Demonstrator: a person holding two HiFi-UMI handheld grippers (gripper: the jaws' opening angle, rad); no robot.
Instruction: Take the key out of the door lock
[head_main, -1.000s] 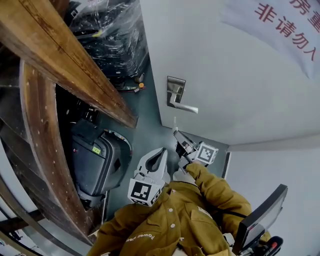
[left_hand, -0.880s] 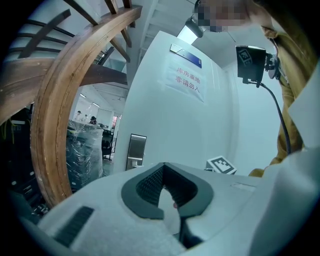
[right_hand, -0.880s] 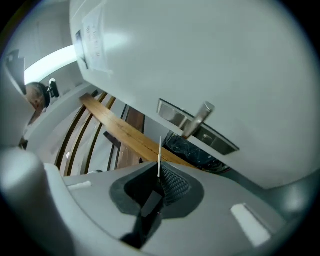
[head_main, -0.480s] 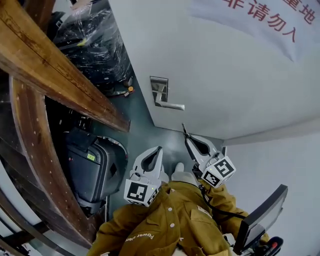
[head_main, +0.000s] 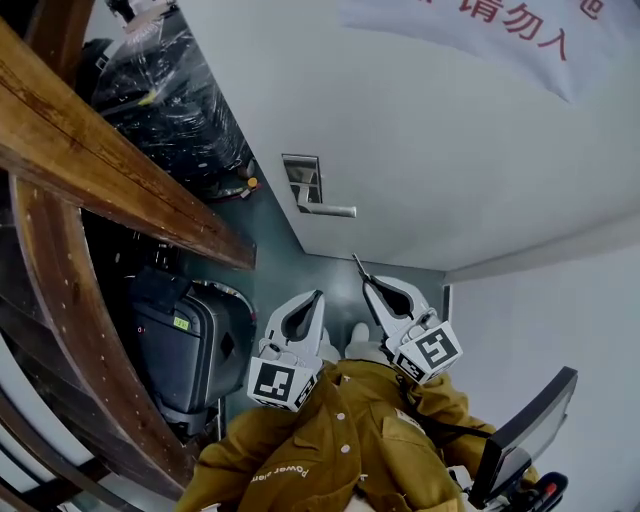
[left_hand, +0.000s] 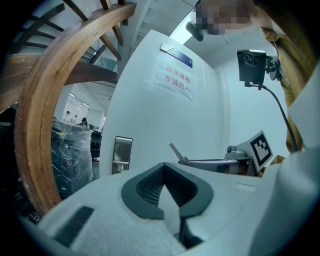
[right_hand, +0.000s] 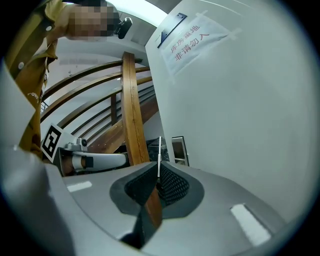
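Note:
The grey door (head_main: 420, 150) carries a metal lock plate with a lever handle (head_main: 305, 185); I see no key in it. My right gripper (head_main: 366, 282) hangs well back from the door, level with my chest, shut on the thin metal key (head_main: 357, 266), which sticks up from its tip. In the right gripper view the key (right_hand: 159, 152) stands as a narrow blade between the pads, with the lock plate (right_hand: 179, 149) far behind it. My left gripper (head_main: 318, 297) hangs beside the right one, shut and empty. The left gripper view shows the lock plate (left_hand: 121, 155) and the key (left_hand: 175, 150).
A curved wooden stair beam (head_main: 120, 150) runs along the left. Behind it are plastic-wrapped black goods (head_main: 170, 95) and a dark grey case (head_main: 185, 345) on the floor. A paper notice with red characters (head_main: 480, 25) hangs on the door. A dark screen on a mount (head_main: 515, 440) is at lower right.
My right gripper has drawn back from the door with the key and now hangs near my chest. The lock plate has slid up and left in the head view. The left gripper has barely moved.

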